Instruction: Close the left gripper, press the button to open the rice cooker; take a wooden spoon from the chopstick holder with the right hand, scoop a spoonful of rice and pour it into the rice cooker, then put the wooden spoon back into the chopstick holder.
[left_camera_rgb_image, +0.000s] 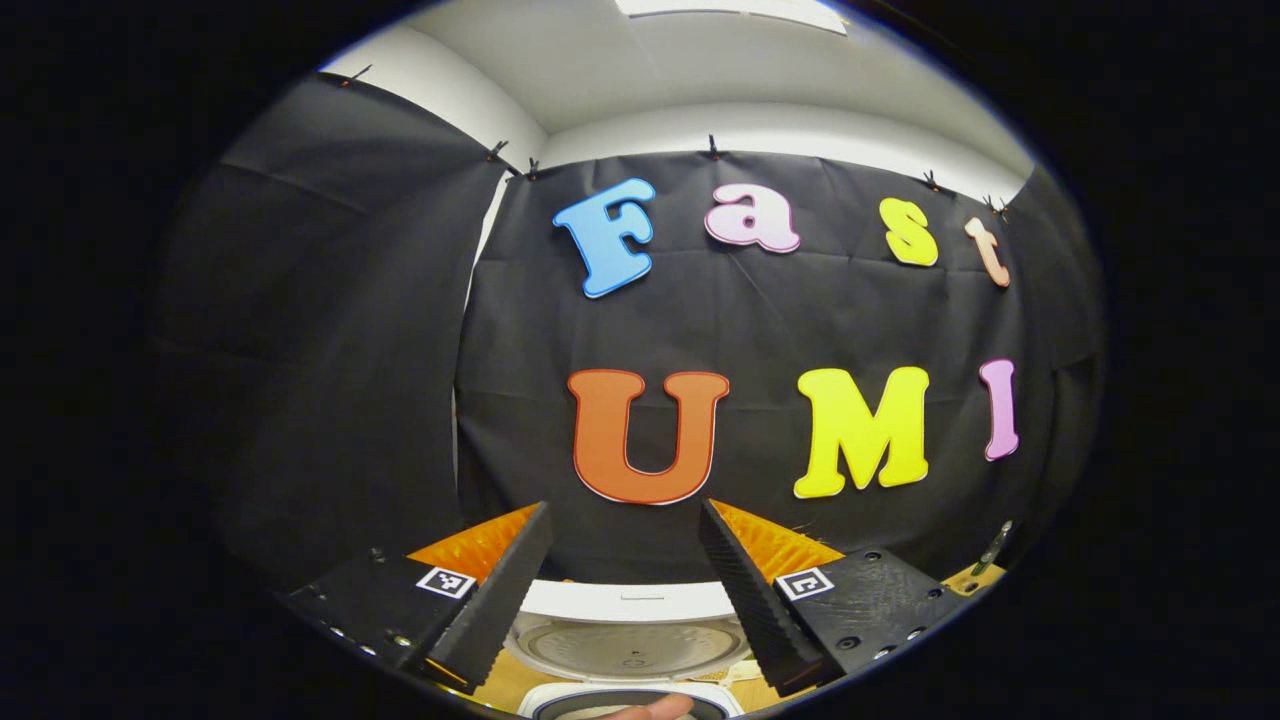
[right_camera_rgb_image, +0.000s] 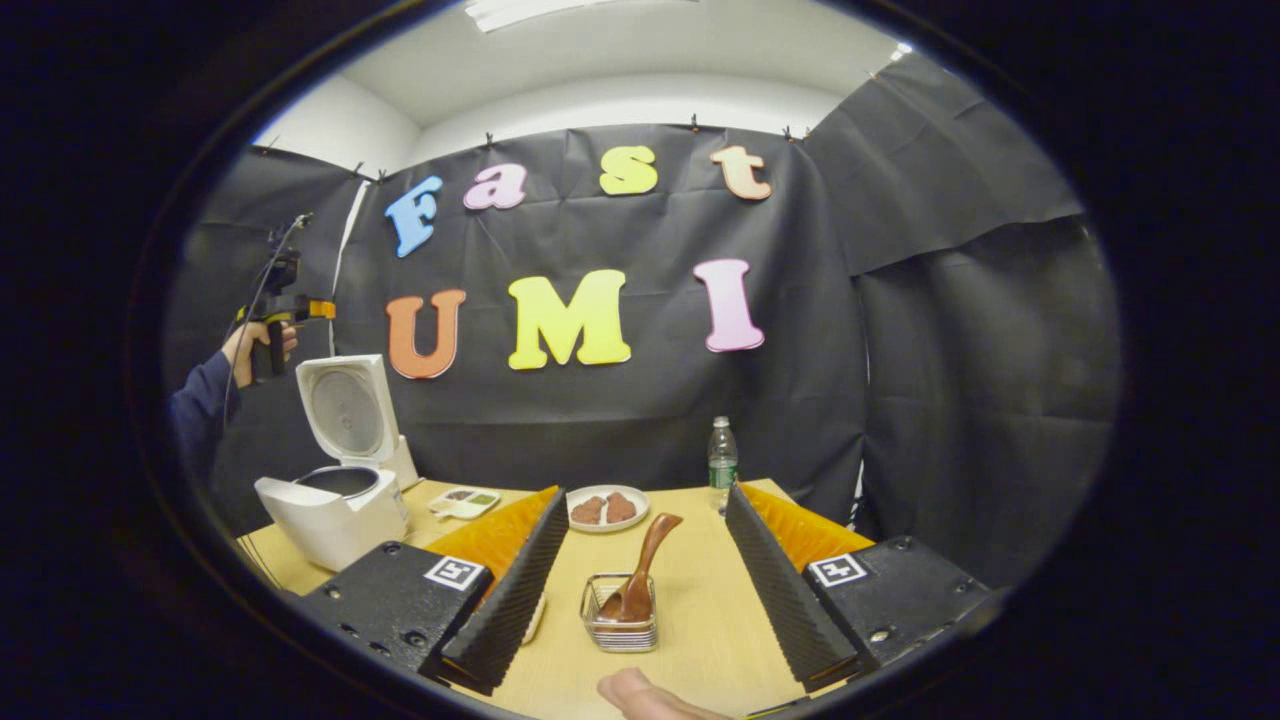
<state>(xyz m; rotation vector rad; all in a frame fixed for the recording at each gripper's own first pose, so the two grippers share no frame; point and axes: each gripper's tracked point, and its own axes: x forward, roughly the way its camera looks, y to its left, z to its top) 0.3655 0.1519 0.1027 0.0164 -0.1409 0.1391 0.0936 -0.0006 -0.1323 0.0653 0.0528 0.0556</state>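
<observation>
The white rice cooker (right_camera_rgb_image: 330, 505) stands at the table's left with its lid (right_camera_rgb_image: 345, 410) up. In the left gripper view the lid's inner face (left_camera_rgb_image: 625, 645) and the pot rim (left_camera_rgb_image: 625, 700) lie just below my open left gripper (left_camera_rgb_image: 625, 510). A hand holds that left gripper (right_camera_rgb_image: 285, 305) high above the cooker. A brown wooden spoon (right_camera_rgb_image: 640, 565) leans in a small wire chopstick holder (right_camera_rgb_image: 620, 625), straight ahead of my open right gripper (right_camera_rgb_image: 648, 492), which holds nothing.
A plate with brown food (right_camera_rgb_image: 607, 508), a water bottle (right_camera_rgb_image: 722, 462) and a small compartment tray (right_camera_rgb_image: 465, 500) sit near the table's far edge. A fingertip (right_camera_rgb_image: 640, 695) shows at the bottom. A pale object (right_camera_rgb_image: 535, 618) peeks from behind the right gripper's left finger.
</observation>
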